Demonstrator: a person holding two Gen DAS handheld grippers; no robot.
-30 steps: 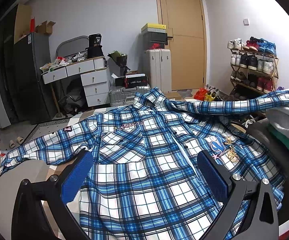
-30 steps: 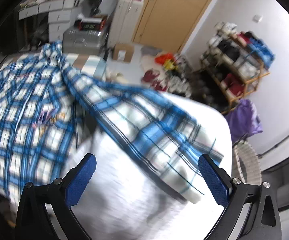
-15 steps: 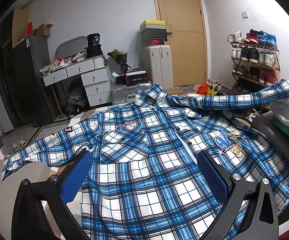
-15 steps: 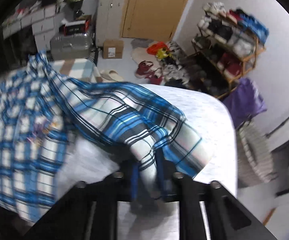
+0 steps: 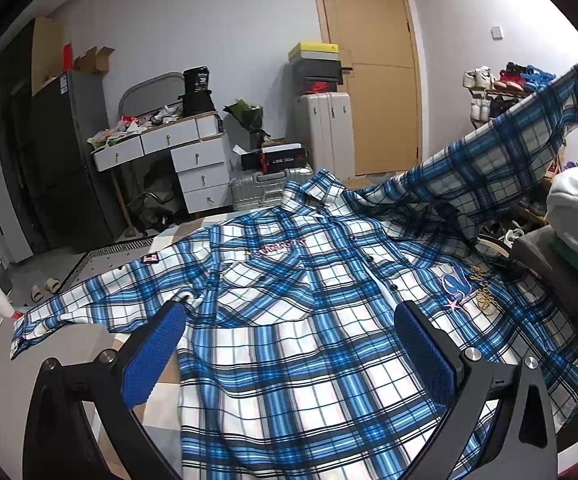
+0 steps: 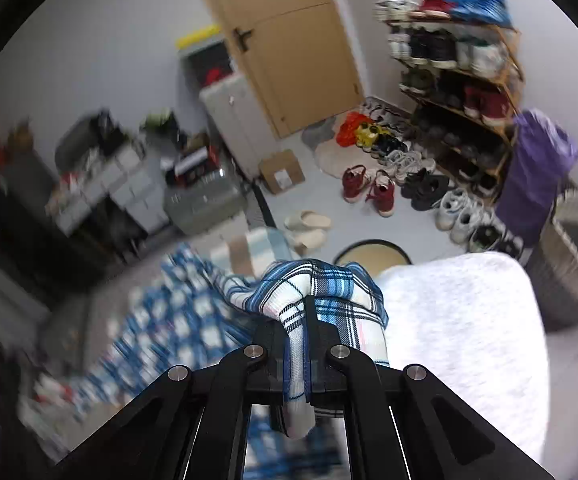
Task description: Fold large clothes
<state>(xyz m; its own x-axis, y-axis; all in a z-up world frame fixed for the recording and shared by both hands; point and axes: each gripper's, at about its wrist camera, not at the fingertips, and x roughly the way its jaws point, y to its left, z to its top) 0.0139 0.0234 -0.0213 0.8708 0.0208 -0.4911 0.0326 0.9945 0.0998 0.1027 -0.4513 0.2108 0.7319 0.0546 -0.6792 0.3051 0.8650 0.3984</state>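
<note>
Up front in the left wrist view, the left gripper (image 5: 289, 348) is hovering with its jaws spread wide and nothing between the blue pads (image 5: 151, 354), just above the lower front of the plaid shirt (image 5: 309, 320). That shirt is lying face up and buttoned across the table (image 5: 49, 344), collar pointing toward the wooden door (image 5: 373, 80). One sleeve is lying flat out to the left, while the other sleeve (image 5: 509, 156) is hanging raised in the air at the right, slanting up toward the shoe rack (image 5: 489, 92). A white suitcase (image 5: 323, 132) is standing beside the door.

Over in the right wrist view, the right gripper (image 6: 309, 344) is sitting closed tight on the bunched sleeve cuff (image 6: 317, 292), cloth bulging above the pinched jaws. Below it a white cloth (image 6: 469, 340) is showing, and the rest of the shirt is trailing off, blurred, to the left.
</note>
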